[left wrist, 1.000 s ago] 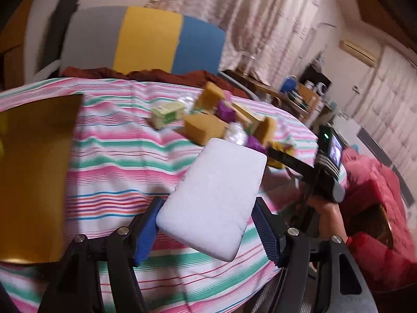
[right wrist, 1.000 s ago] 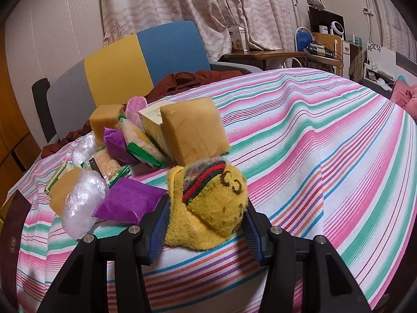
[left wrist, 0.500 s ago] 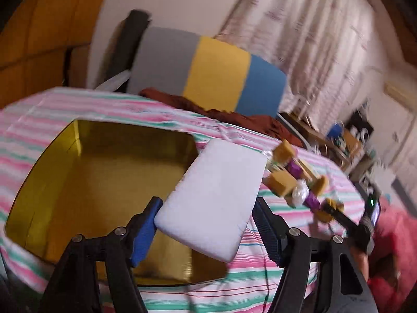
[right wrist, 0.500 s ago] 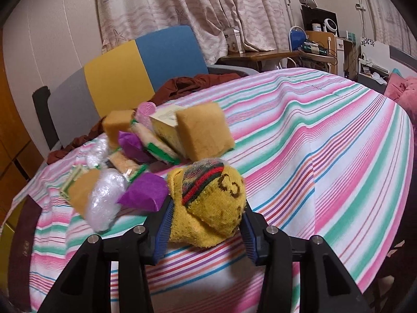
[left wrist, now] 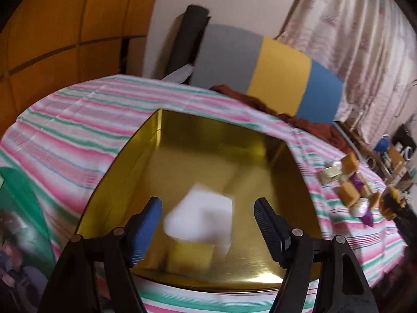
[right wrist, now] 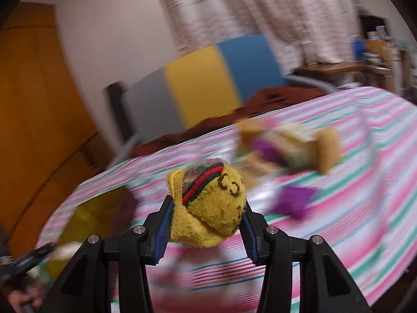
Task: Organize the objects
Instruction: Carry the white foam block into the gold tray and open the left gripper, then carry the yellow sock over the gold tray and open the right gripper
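Observation:
My left gripper hangs over the open gold box, its jaws opening. The white sponge block is blurred and loose between the blue pads, touching neither, above a yellowish block on the box floor. In the right wrist view my right gripper is shut on a balled yellow sock with a red-and-green band, held above the striped tablecloth. The gold box lies to its lower left. The left gripper shows there as a blur.
A pile of tan sponges, purple packets and wrapped items sits on the table's right side; it appears as a blurred pile in the right wrist view. A grey, yellow and blue chair stands behind the table. A green printed item lies left of the box.
The left gripper swung left from the pile to over the gold box and released the white sponge, which is dropping. The right gripper lifted the yellow sock and swung left.

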